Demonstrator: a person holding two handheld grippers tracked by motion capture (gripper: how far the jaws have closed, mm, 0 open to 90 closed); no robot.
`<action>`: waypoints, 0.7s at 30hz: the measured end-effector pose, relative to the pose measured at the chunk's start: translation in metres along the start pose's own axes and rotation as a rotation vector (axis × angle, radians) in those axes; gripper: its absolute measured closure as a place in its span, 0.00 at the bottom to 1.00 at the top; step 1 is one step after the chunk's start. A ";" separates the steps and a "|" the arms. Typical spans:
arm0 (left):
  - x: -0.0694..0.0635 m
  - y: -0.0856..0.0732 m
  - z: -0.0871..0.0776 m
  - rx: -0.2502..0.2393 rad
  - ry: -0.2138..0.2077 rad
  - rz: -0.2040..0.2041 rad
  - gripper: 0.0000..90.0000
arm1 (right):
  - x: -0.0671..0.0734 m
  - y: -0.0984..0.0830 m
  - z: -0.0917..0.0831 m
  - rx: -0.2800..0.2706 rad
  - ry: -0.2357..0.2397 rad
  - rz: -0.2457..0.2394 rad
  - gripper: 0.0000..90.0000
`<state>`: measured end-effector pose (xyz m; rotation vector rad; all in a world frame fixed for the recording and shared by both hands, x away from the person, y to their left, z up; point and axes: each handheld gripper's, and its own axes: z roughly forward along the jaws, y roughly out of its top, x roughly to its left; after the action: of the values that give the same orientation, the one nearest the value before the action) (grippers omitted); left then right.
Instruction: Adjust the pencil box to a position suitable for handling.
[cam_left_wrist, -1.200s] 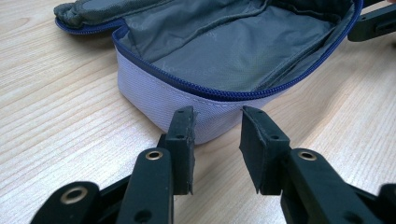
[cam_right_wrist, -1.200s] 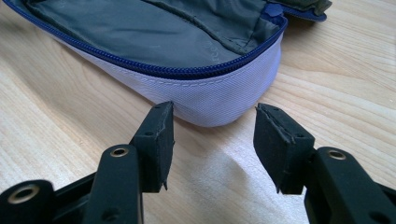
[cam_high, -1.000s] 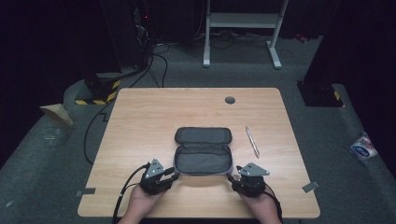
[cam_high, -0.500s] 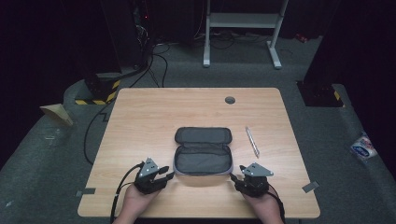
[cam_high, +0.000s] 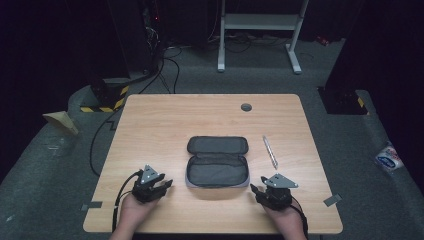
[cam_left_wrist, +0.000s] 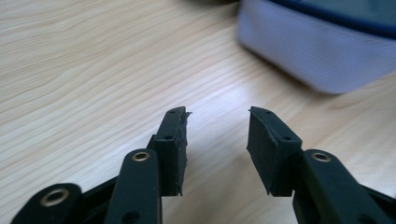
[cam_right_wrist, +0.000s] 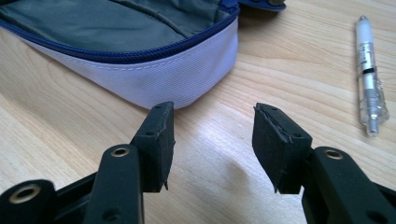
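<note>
While both grippers, left (cam_high: 161, 186) and right (cam_high: 258, 192), are resting empty with jaws apart, the open case (cam_high: 218, 162) is lying between them at mid-table, a pen (cam_high: 270, 151) just beside it. Likely next: the right one reaching for the pen.

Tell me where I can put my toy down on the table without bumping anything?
The big bare patch is the far part of the table, between the open pencil case and the far edge. The left side is free too. It gets crowded near the pen and around the left gripper and right gripper.
</note>
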<state>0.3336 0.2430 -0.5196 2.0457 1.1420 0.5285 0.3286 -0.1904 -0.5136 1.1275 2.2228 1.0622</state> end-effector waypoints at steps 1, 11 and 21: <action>0.003 -0.001 -0.001 0.001 0.009 -0.011 0.62 | -0.001 0.000 0.000 0.001 0.000 0.001 0.55; 0.023 -0.009 -0.001 0.009 0.073 -0.058 0.55 | -0.012 -0.003 -0.002 -0.003 -0.014 0.030 0.56; 0.020 -0.009 0.002 0.003 0.059 -0.052 0.37 | -0.030 -0.009 -0.009 -0.026 -0.074 0.057 0.56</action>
<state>0.3403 0.2626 -0.5282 2.0089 1.2287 0.5651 0.3363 -0.2221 -0.5142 1.2055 2.1260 1.0519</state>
